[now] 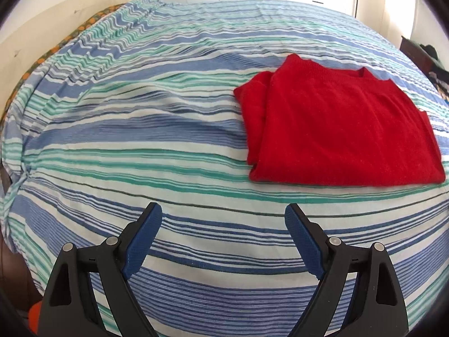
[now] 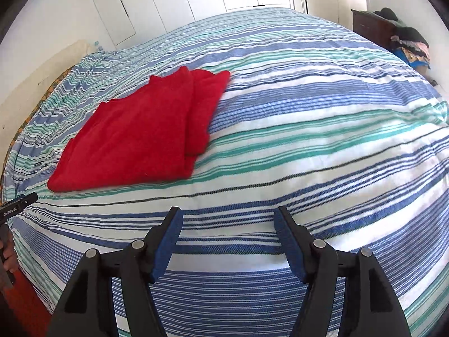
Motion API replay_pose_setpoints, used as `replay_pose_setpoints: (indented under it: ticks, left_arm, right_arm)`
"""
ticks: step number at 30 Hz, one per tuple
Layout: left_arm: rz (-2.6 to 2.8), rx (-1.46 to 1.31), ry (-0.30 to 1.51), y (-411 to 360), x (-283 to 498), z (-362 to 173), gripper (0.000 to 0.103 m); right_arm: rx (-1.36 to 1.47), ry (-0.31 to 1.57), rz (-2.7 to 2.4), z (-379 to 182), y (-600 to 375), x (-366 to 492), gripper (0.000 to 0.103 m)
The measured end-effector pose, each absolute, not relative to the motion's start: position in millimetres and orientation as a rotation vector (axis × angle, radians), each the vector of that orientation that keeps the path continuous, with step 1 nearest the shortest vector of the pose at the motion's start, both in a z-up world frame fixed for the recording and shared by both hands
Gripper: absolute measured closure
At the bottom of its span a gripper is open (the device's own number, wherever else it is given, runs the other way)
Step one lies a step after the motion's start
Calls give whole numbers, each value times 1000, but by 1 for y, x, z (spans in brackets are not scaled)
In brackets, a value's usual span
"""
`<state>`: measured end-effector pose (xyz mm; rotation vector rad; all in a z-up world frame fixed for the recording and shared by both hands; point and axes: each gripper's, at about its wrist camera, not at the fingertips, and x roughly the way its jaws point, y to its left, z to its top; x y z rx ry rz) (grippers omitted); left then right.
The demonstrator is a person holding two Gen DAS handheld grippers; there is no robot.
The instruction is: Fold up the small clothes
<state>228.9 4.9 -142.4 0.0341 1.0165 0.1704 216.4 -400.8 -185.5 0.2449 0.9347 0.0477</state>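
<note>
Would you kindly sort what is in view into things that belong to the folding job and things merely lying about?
Belongs to the job:
red jumper, folded on the striped bedspread
left claw, open
right claw, open

Just lying about:
pile of clothes beside the bed
dark wooden furniture

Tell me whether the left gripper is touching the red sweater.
Apart. In the left wrist view, striped bedspread shows between the open left gripper and the red sweater.
</note>
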Motion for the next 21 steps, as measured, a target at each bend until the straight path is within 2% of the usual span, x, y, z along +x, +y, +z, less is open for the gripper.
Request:
replay_pose_setpoints:
  ticks: [2,3,4,6,8,21]
  left_arm:
    - [182,-16,1078,17,227,-168,12]
    - [178,-56,1111,24,226,-183,8]
    - [162,-99,1102,31,221,-194,4]
    - [127,-116,987,35,206,-200,2]
    - [134,-89,946,30,200,-201,2]
    - [129,-78,924,28,201,-205,1]
  right_arm:
    - [270,928,66,-198,-408,212,34]
    - [267,906,78,-201,-408,209,33]
    - [265,884,94,-203,-407,208,27]
    - [248,864,117,-206,-404,207,21]
    - [219,860,131,-208,-399,209,14]
    - [152,828,106,-213,-388,204,12]
